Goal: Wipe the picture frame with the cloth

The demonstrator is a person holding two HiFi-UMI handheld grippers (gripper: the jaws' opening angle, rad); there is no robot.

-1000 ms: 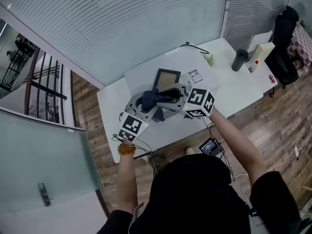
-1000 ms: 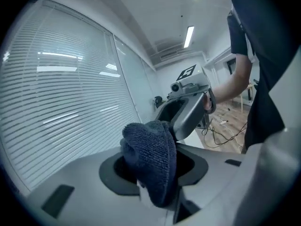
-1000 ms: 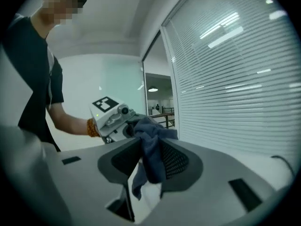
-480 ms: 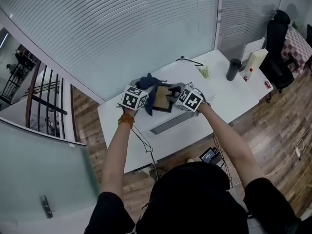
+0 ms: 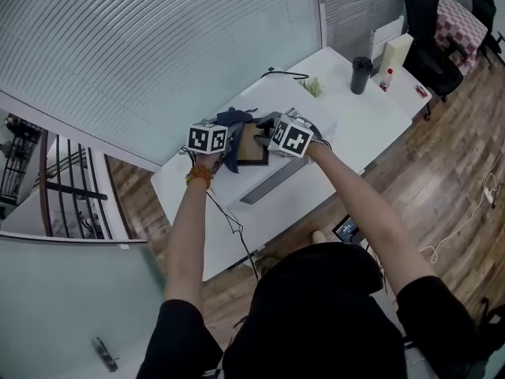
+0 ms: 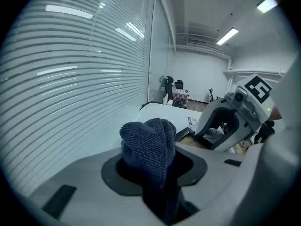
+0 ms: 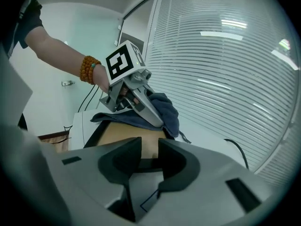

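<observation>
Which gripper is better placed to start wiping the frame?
Left. The left gripper, jaws just closed tighter, is shut on the cloth, resting on the picture frame; the right gripper clamps the frame's edge.

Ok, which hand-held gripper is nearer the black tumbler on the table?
Right. The right hand-held gripper, shut on the picture frame, is on the side toward the black tumbler; the left hand-held gripper, holding the cloth, is across the frame, farther away.

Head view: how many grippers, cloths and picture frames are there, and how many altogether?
Grippers: 2, the left gripper, whose jaws have just been closing with the cloth between them, and the right gripper on the picture frame.
Cloths: 1.
Picture frames: 1.
Total: 4.
</observation>
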